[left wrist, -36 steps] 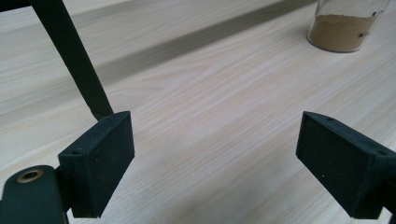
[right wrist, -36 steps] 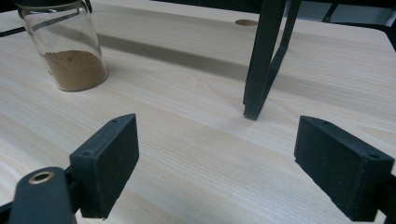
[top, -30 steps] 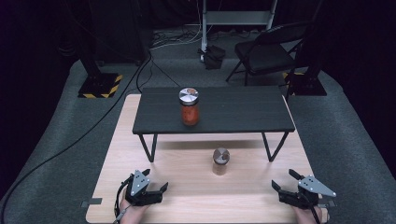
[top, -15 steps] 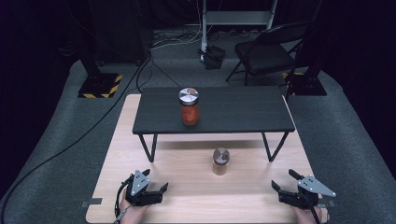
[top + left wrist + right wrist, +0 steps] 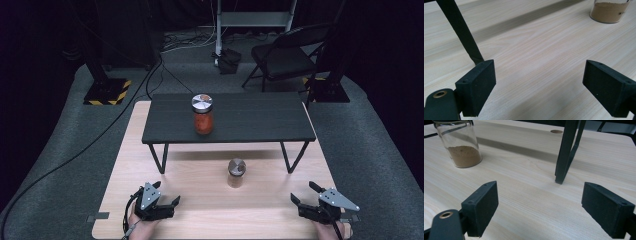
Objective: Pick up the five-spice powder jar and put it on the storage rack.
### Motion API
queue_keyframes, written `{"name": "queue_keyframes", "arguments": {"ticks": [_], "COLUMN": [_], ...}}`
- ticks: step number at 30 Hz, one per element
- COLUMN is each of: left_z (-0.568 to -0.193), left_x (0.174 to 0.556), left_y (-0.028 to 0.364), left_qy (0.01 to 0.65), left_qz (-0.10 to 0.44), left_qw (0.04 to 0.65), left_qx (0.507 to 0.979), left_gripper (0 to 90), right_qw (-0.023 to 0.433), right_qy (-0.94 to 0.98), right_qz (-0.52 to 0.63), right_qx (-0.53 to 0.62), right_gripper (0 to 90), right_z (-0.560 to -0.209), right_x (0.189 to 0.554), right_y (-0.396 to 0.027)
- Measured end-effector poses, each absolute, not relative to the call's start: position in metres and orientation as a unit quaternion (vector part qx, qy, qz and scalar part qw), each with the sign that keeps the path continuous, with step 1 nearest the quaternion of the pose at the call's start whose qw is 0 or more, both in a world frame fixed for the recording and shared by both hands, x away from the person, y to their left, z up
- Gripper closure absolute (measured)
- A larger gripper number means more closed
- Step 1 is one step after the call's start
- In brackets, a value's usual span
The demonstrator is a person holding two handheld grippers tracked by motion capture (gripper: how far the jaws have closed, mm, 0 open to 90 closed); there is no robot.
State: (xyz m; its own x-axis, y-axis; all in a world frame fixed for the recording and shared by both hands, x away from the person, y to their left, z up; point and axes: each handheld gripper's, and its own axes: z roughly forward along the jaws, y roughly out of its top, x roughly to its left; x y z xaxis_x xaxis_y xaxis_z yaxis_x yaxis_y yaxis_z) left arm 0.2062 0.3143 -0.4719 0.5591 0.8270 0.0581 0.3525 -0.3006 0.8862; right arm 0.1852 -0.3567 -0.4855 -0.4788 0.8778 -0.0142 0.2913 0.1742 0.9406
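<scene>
A glass jar of red-orange contents with a metal lid [image 5: 202,114] stands on a low black table [image 5: 260,122]. A smaller jar of brown powder [image 5: 236,173] [image 5: 461,145] [image 5: 609,11] stands on the wooden board in front of that table. My left gripper [image 5: 165,193] [image 5: 539,87] rests open near the board's front left, nothing between its jaws. My right gripper [image 5: 304,192] [image 5: 539,207] rests open near the front right, also holding nothing. The brown jar lies ahead of both grippers, well apart from them.
The black table's thin legs [image 5: 565,152] [image 5: 461,30] stand on the wooden board [image 5: 200,210]. Beyond lie grey carpet, a folding chair [image 5: 285,57], cables and a stand base with yellow-black striping [image 5: 107,92].
</scene>
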Motion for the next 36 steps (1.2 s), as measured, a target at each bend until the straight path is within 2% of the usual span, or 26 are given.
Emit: {"name": "queue_keyframes", "arguments": {"ticks": [36], "left_z": [-0.4706], "left_x": [0.2078], "left_y": [0.3134], "left_qy": [0.388], "left_qz": [0.262], "left_qw": [0.443], "left_qx": [0.765], "left_gripper": [11.2], "right_qw": [0.29], "right_qy": [0.714], "right_qz": [0.498], "right_qx": [0.398], "right_gripper": [12.9], "right_z": [-0.4835], "right_x": [0.187], "right_y": [-0.3536]}}
